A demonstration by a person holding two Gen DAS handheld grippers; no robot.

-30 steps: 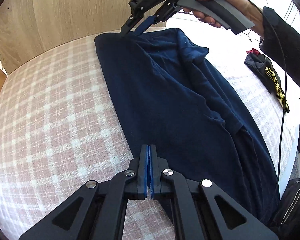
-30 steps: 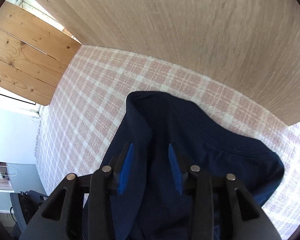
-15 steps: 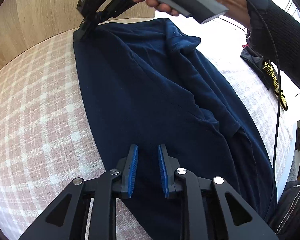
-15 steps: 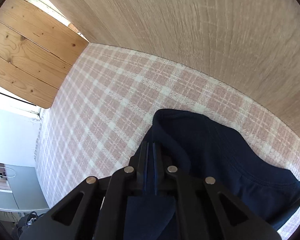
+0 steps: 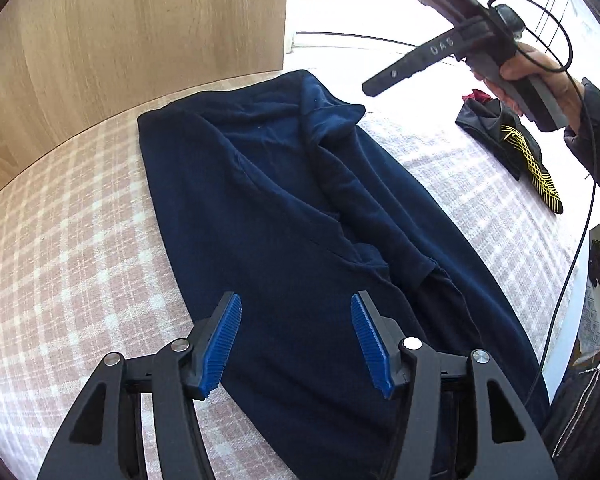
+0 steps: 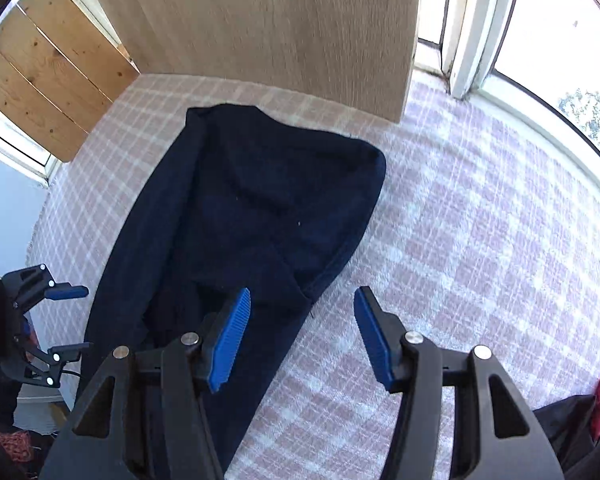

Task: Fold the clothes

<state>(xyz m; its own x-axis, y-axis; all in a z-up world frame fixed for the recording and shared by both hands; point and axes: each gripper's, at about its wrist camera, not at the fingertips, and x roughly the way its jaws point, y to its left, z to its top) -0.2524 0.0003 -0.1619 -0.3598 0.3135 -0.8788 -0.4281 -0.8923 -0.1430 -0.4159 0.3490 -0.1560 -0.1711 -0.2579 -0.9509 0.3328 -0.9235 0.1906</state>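
Folding: the navy top (image 5: 284, 216) lies as a long narrow band on the checked cover (image 5: 72, 248), its sides apparently already turned in, so I judge the lengthwise folds done.
Left to do: the band is still at full length; the crosswise fold, collar end toward hem end or the reverse, looks not yet made. A seam ridge and a loose flap run down the middle and may want smoothing.
Other clothes: a dark garment with yellow pattern (image 5: 528, 160) lies well apart on the far side, seemingly unfolded.
Left gripper (image 5: 296, 340): jaws opening, about half spread, nothing between the pads; it hangs over the near end of the top, fabric visible below the gap but not pinched.
Right gripper (image 6: 302, 334): jaws opening, likewise about half spread and empty; from its own view it is above the edge of the top, one pad over fabric, the other over the cover.
Right hand (image 5: 532, 76): in the left view it holds its tool lifted clear, up beside the collar end, not touching cloth.
Top's place: beside the wooden panel (image 6: 260, 20), collar end nearest it.
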